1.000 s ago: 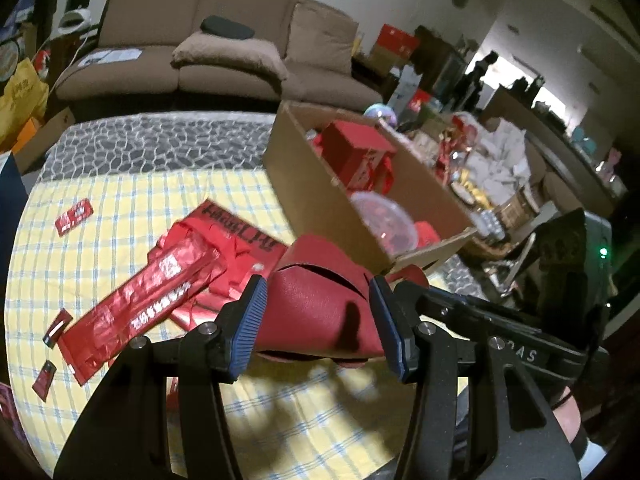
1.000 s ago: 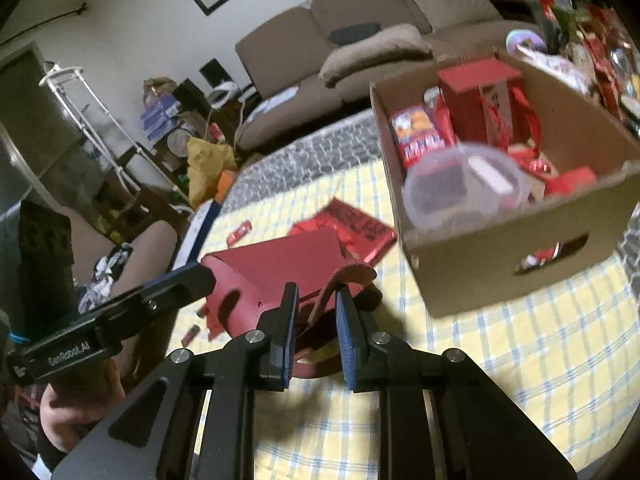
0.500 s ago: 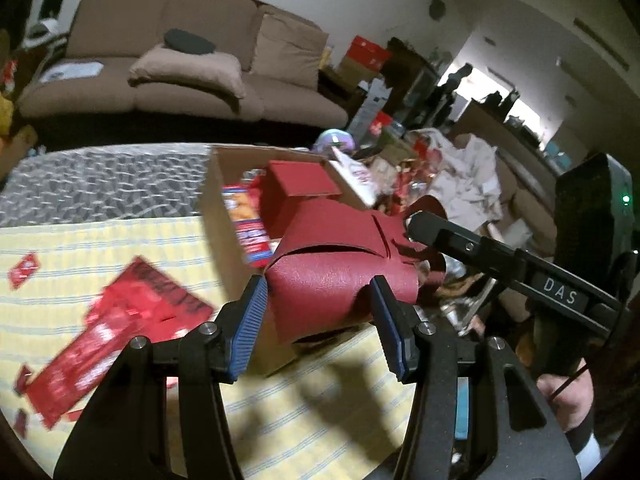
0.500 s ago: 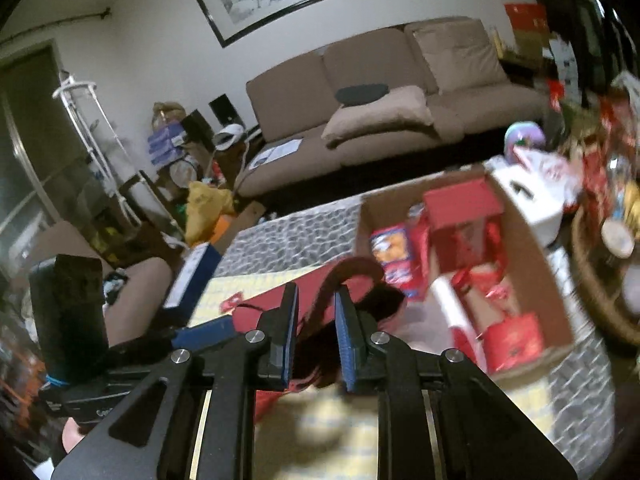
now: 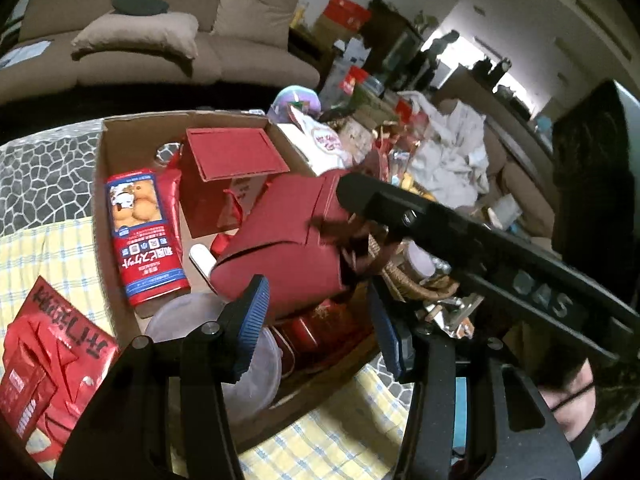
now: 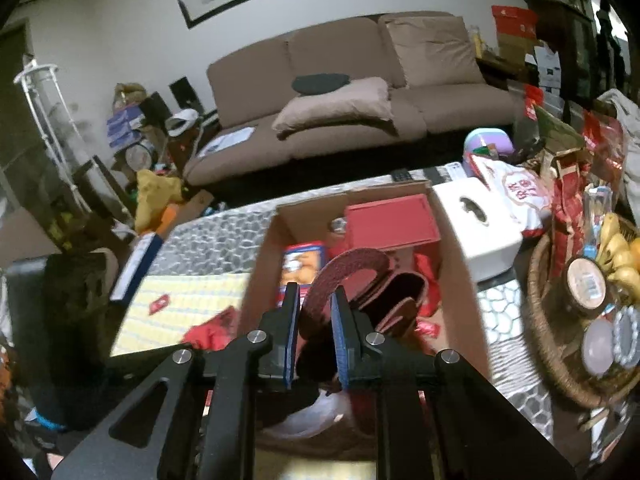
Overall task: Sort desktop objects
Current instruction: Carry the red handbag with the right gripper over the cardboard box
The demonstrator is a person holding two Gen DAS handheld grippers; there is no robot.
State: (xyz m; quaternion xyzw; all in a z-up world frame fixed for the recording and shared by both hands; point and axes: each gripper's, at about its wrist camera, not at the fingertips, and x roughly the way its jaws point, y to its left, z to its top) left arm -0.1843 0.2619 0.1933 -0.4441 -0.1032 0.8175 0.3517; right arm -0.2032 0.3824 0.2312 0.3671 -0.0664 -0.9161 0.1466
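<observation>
A: Left gripper (image 5: 316, 320) pinches the body of the red bag (image 5: 288, 248), pads spread wide on its sides. Right gripper (image 6: 314, 328) is nearly pressed together on the bag's handle strap (image 6: 344, 268), jaws closing.

B: Where's the bag?

A: Hanging over the cardboard box (image 5: 100, 200), dead centre in the left view. Cookie packet (image 5: 144, 236) at 9 o'clock, red gift box (image 5: 232, 160) at 11, clear plastic lid (image 5: 256, 364) at 6.

B: How to do the drop well?

A: My call: lower it into the gap beside the gift box, keep it upright, let go of the strap first so it doesn't snag, then the body.

B: Materials?

A: Bag looks like stiff matte felt or faux leather, folded flaps, curved strap. Box is plain corrugated board. Packet's glossy. Yellow checked cloth (image 5: 48, 248) at 9 outside, red foil wrappers (image 5: 52, 364) at 8.
</observation>
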